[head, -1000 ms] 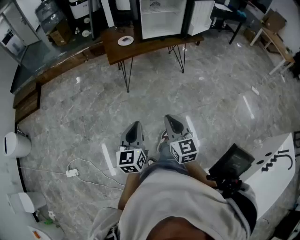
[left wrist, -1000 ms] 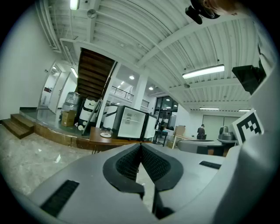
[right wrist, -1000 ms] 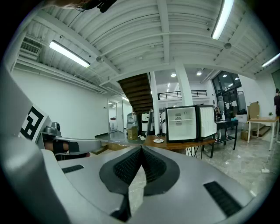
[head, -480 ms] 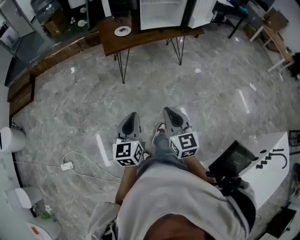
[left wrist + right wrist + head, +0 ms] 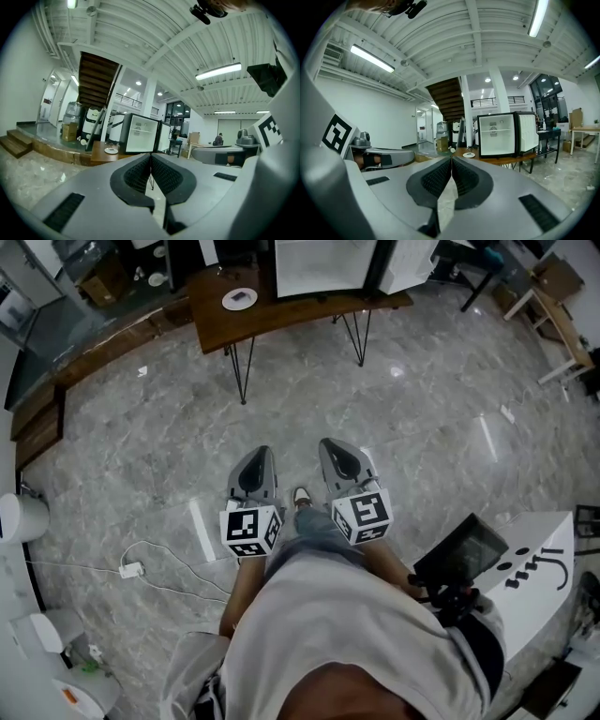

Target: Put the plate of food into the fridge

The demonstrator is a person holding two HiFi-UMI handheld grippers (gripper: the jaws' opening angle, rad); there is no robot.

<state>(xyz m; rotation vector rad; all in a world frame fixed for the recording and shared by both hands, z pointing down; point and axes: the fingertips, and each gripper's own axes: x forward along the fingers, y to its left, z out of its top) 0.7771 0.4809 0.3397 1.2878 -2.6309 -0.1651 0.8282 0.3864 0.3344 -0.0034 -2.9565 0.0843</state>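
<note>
A white plate of food (image 5: 240, 298) lies on the left part of a dark wooden table (image 5: 309, 310) with hairpin legs, far across the floor. Behind it stands a small white fridge (image 5: 323, 261) with its door swung open to the right. My left gripper (image 5: 260, 454) and right gripper (image 5: 331, 442) are held side by side in front of the person's body, pointing towards the table, both shut with nothing between the jaws. The left gripper view shows the plate (image 5: 111, 150) and fridge (image 5: 142, 134) beyond the shut jaws (image 5: 150, 157). The right gripper view shows the plate (image 5: 468, 154) and fridge (image 5: 497, 135) likewise.
A white cable with a plug block (image 5: 131, 570) lies on the grey stone floor at the left. Wooden steps (image 5: 42, 423) run along the left. A white desk (image 5: 539, 568) with a black device (image 5: 464, 554) stands close on the right. A light wooden table (image 5: 553, 315) is at the far right.
Both grippers have travelled forward over the floor towards the table, side by side. Table and fridge have shifted in the head view. Both jaws stay shut.
</note>
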